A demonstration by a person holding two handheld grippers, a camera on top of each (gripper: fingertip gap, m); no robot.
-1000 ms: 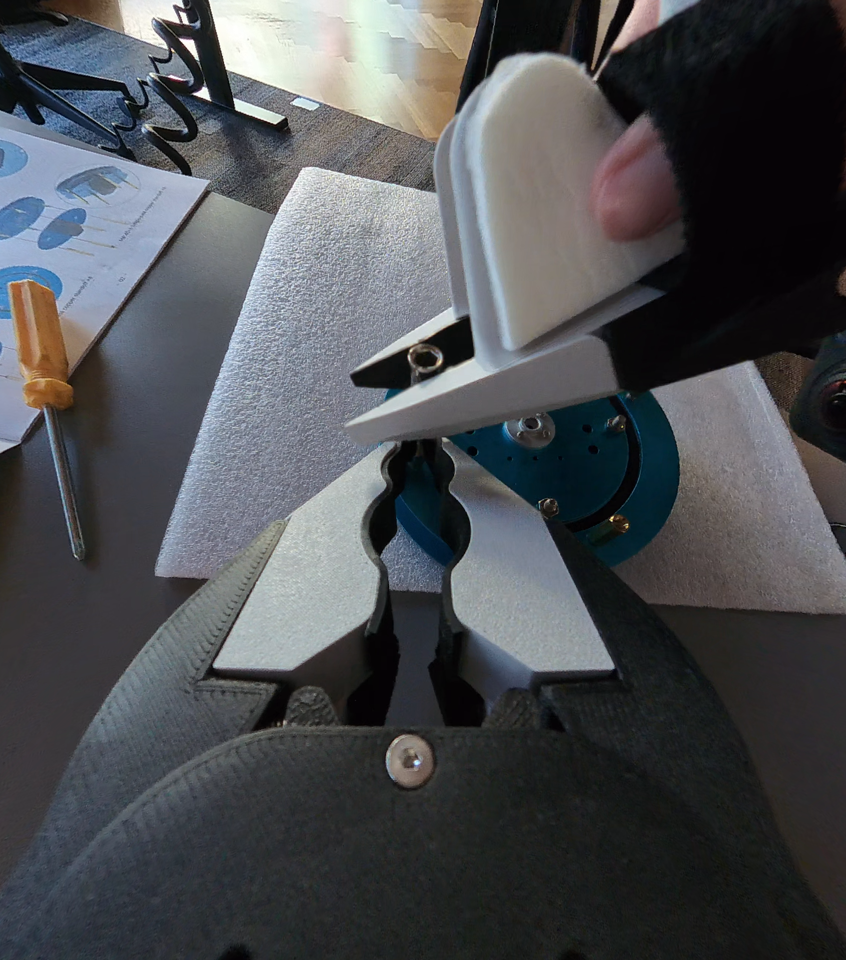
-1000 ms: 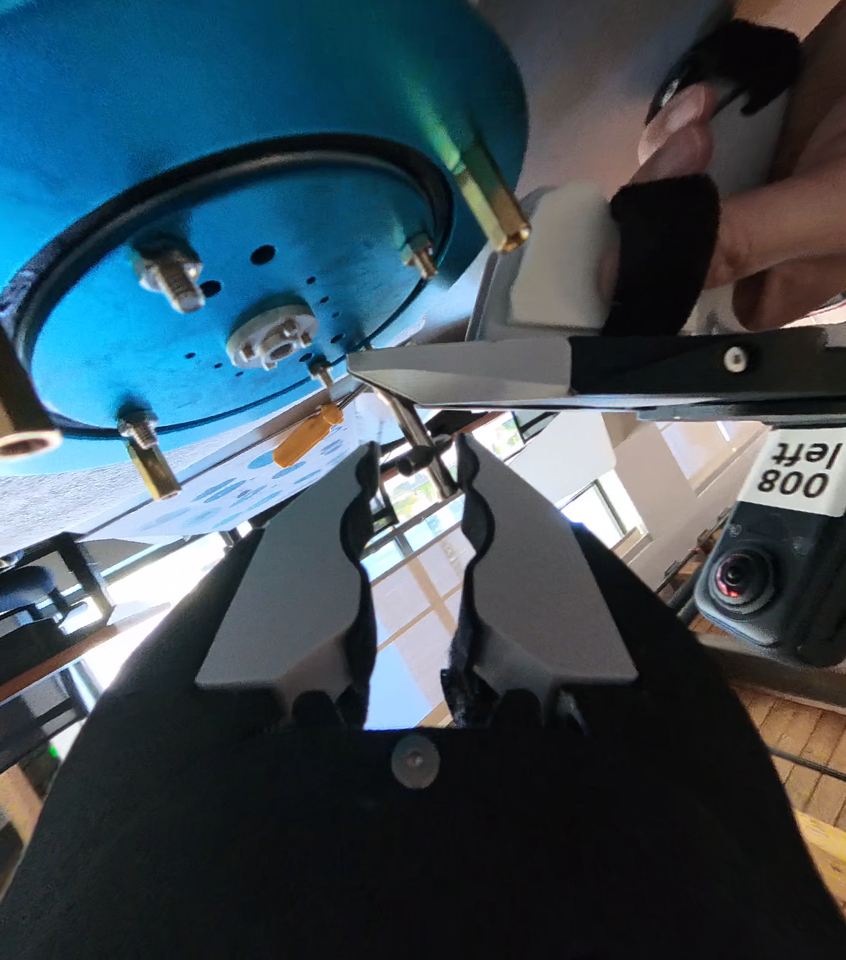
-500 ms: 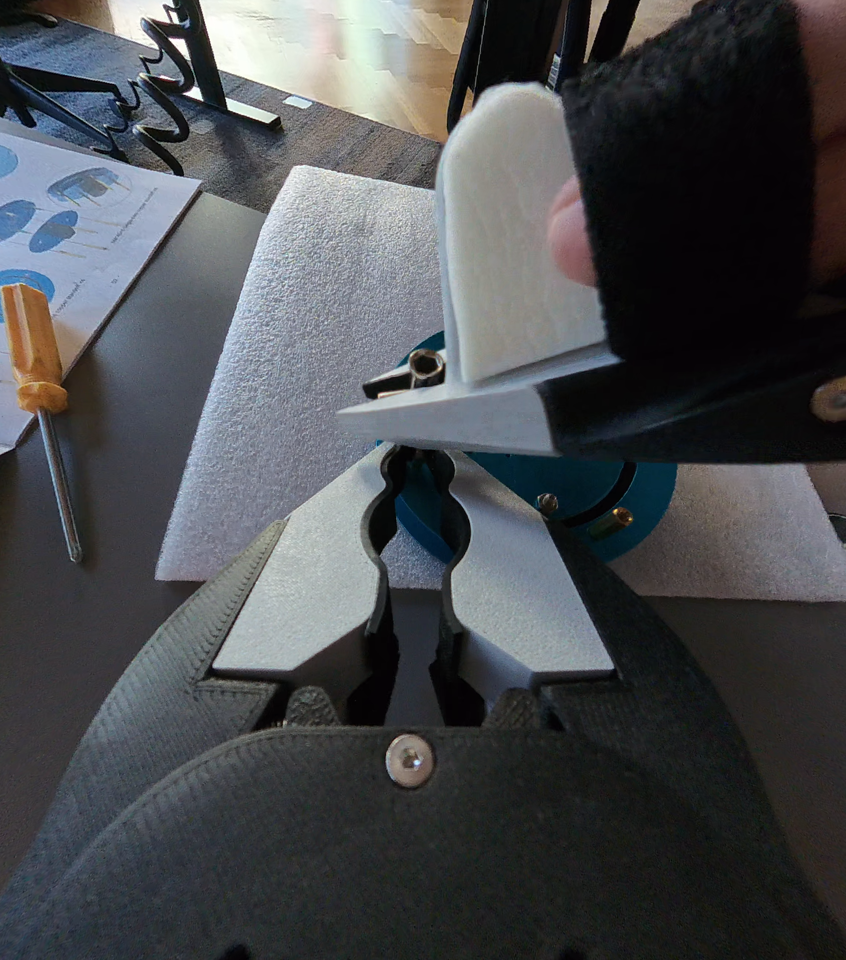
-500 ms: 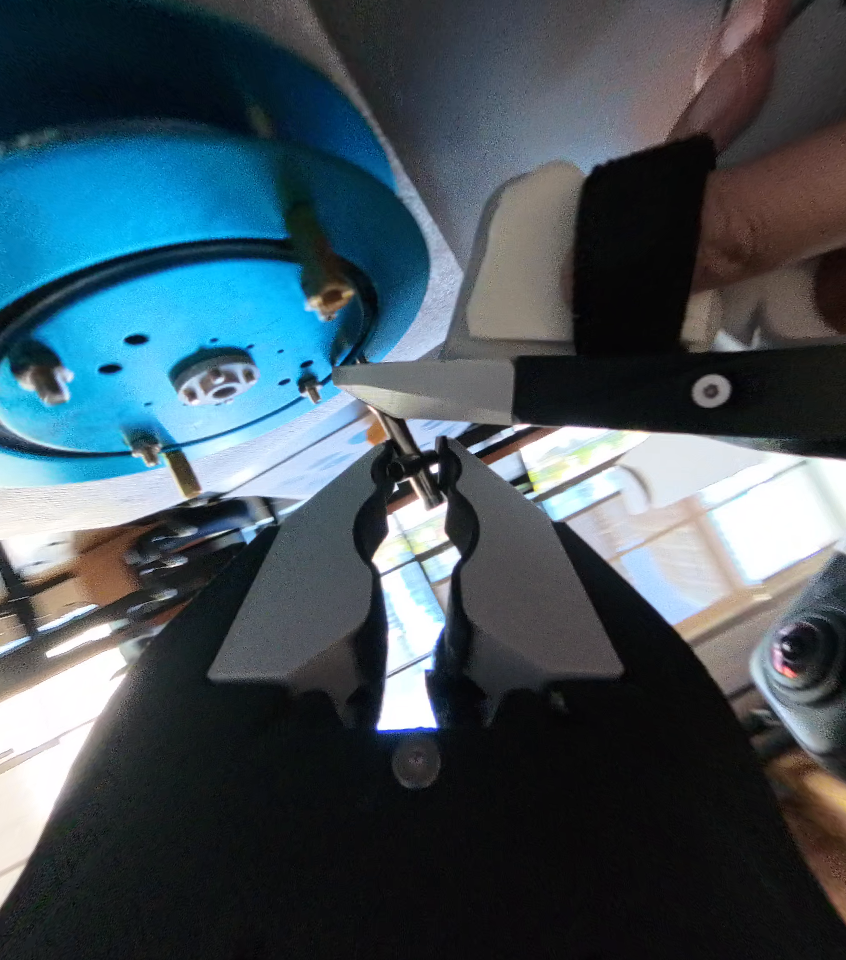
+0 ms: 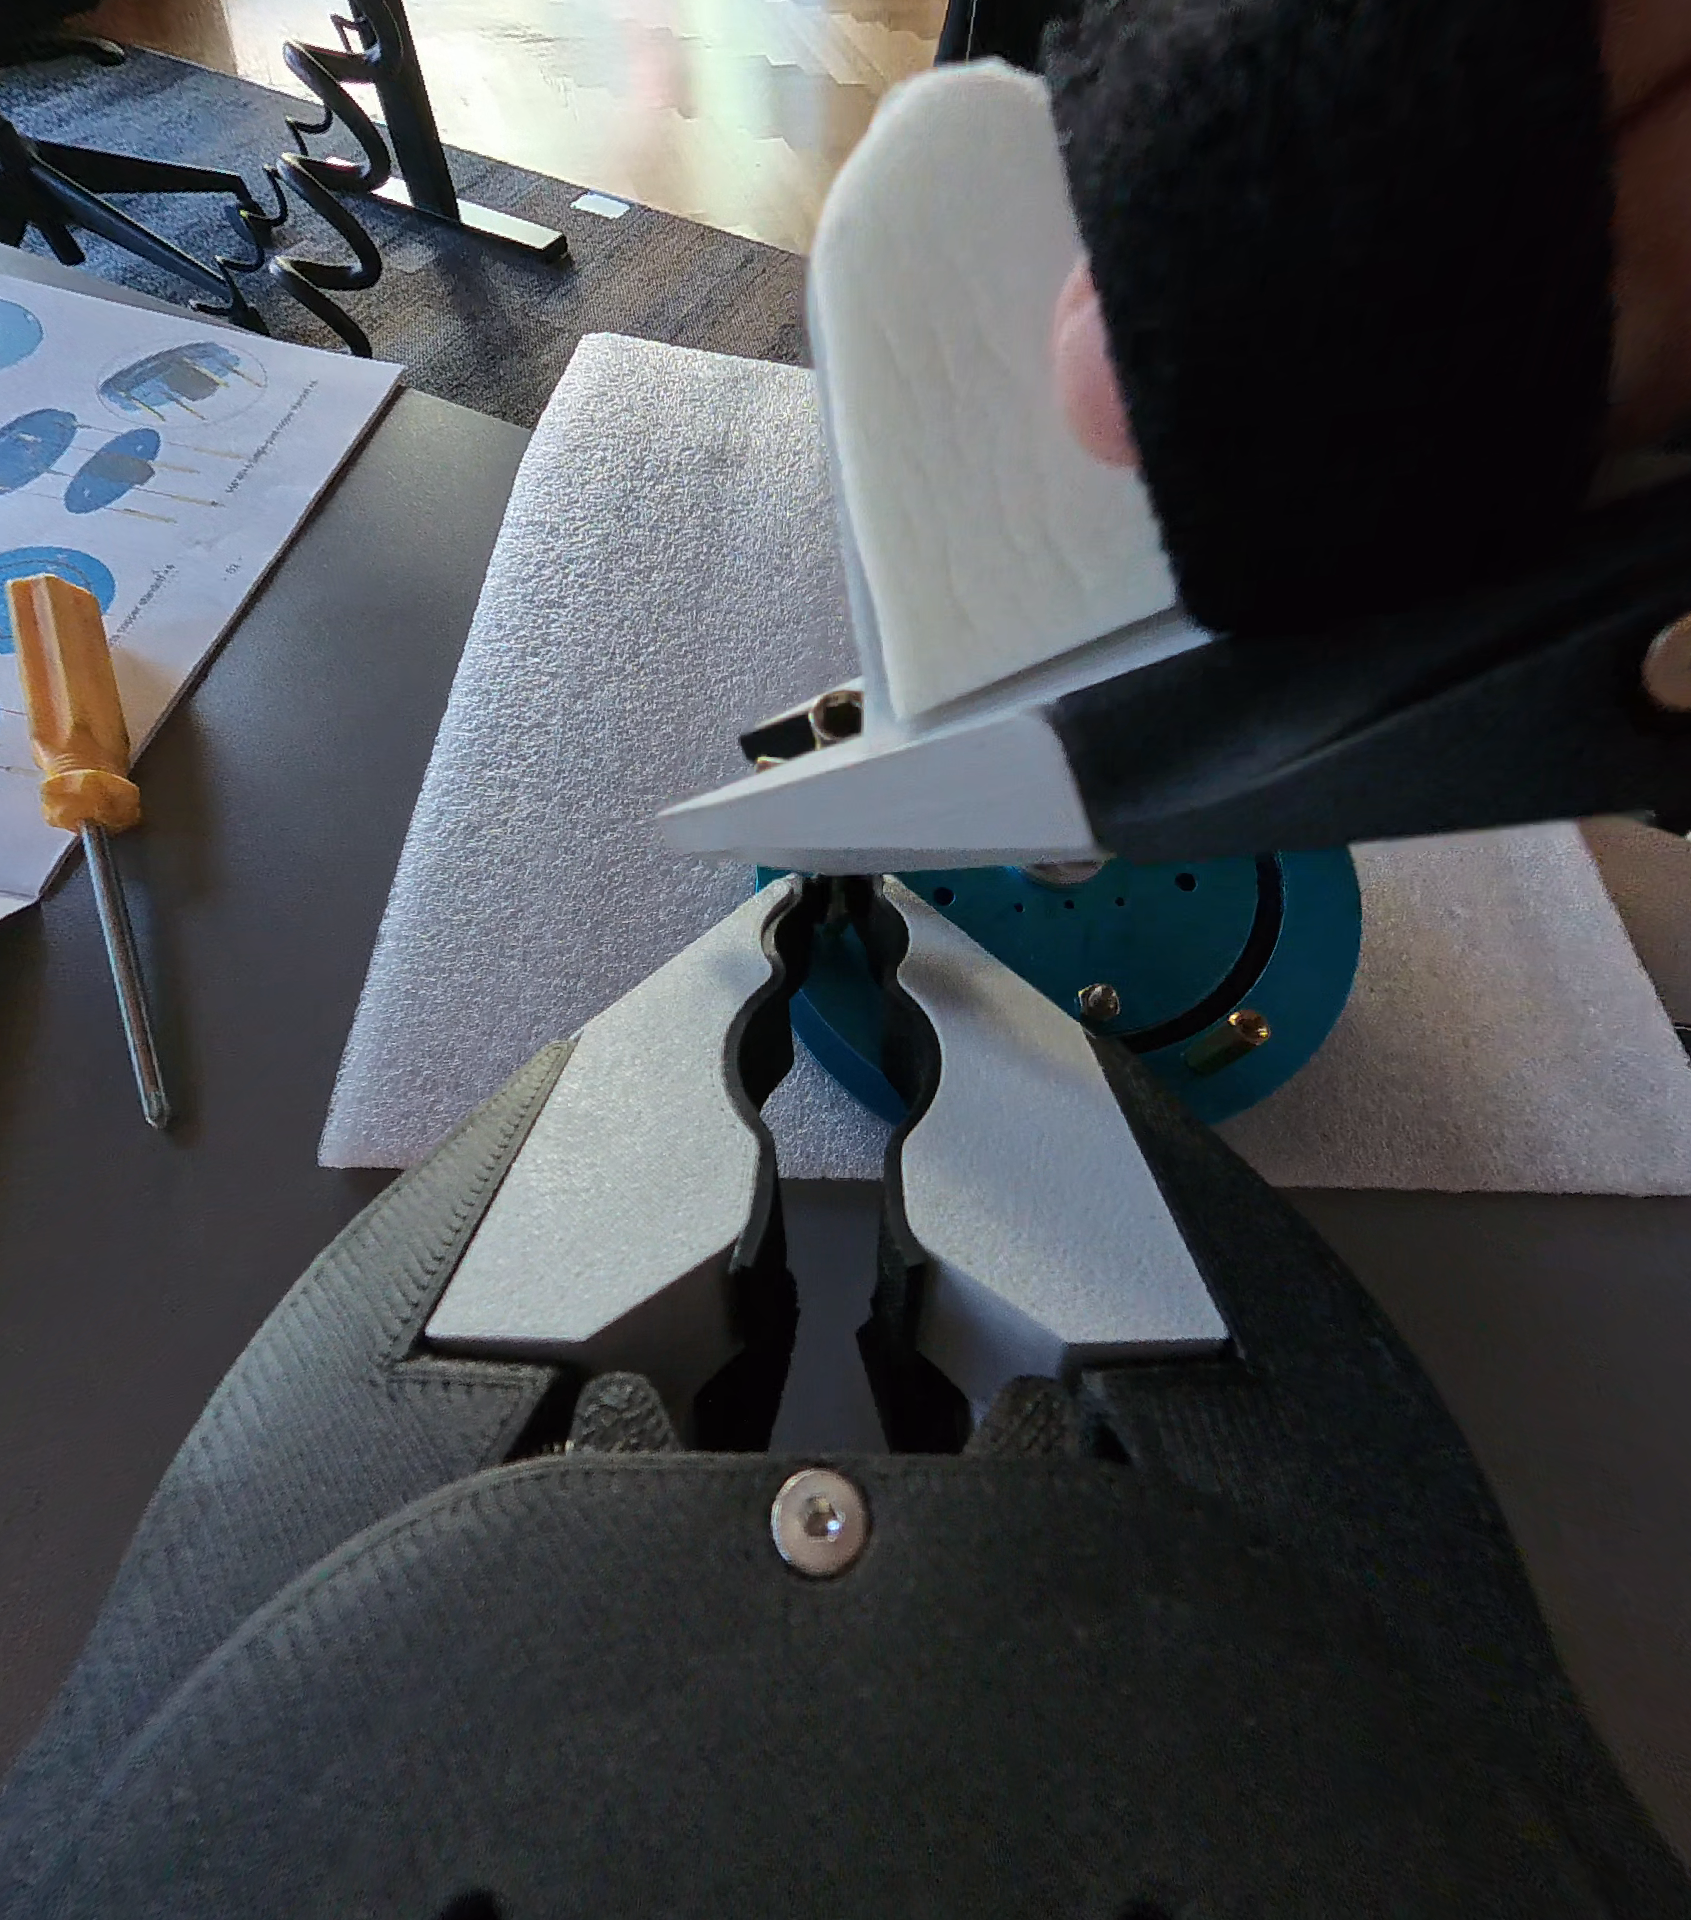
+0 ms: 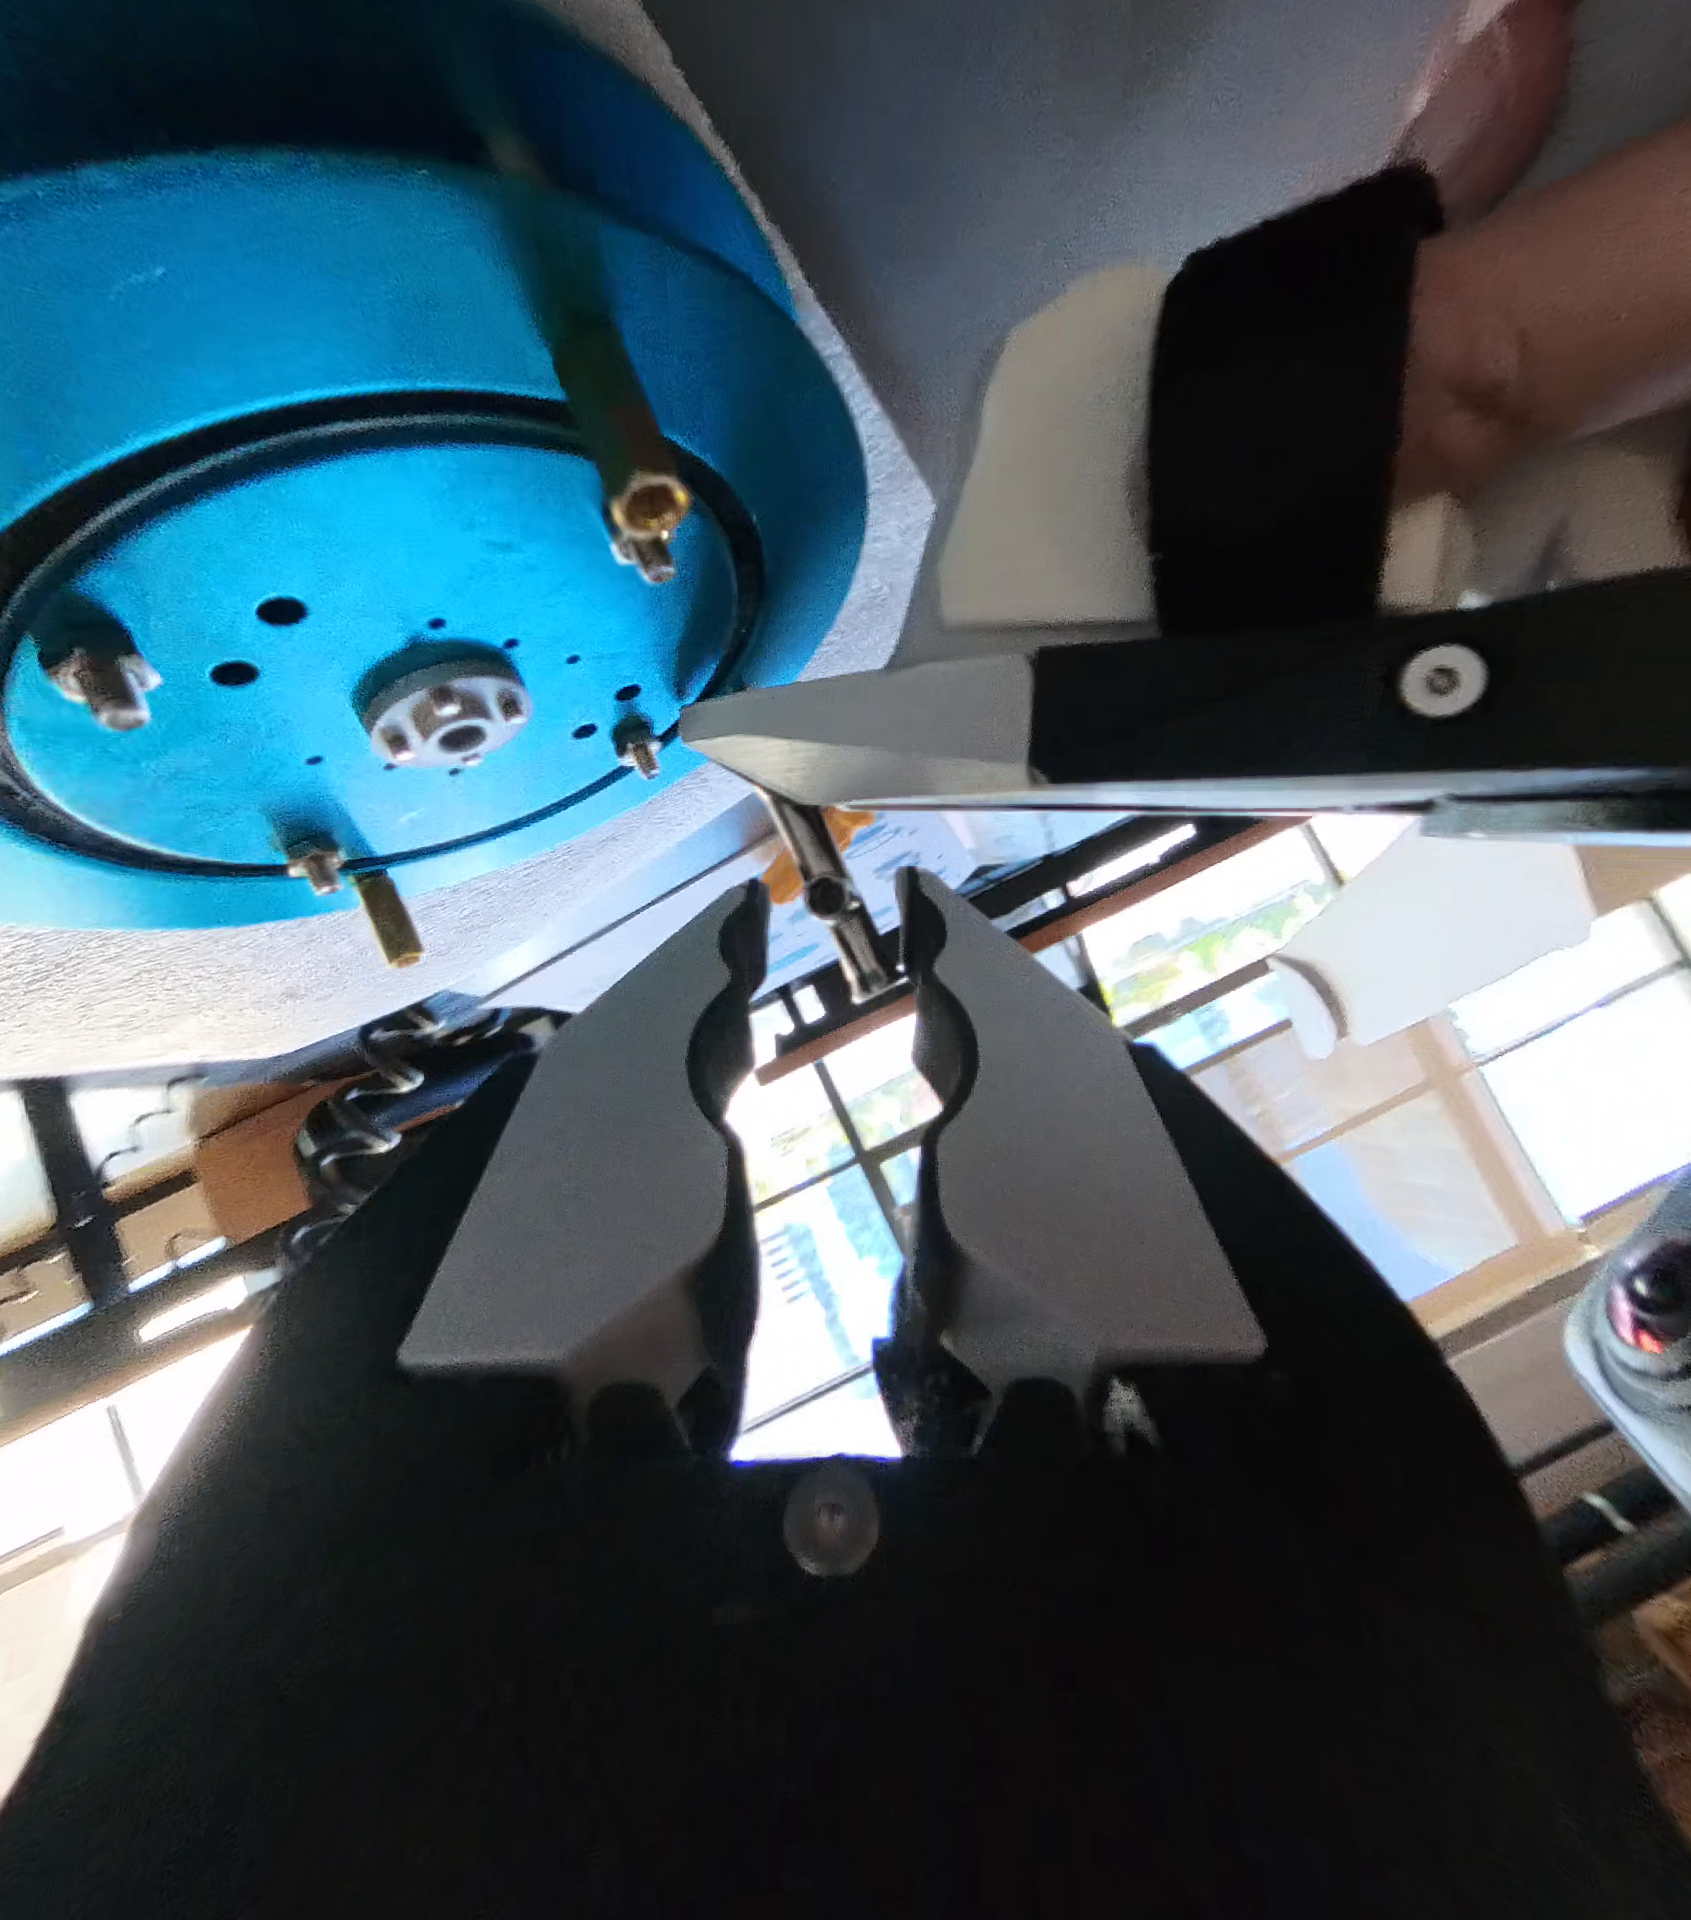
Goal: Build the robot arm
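Left gripper [image 5: 836, 904] pinches a small steel pin [image 6: 825, 883] above the blue disc [image 5: 1132, 956]; right gripper [image 6: 830, 914] jaws slightly spread around it. Only the left view shows the orange screwdriver [image 5: 77, 727] and the printed sheet [image 5: 41, 499] beyond the foam pad [image 5: 612, 623].

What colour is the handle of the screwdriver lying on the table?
The screwdriver handle is orange; it shows best in the left wrist view.

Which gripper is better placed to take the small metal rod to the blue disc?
Probably the left gripper: it pinches the rod close by the blue disc; the right gripper has jaws apart.
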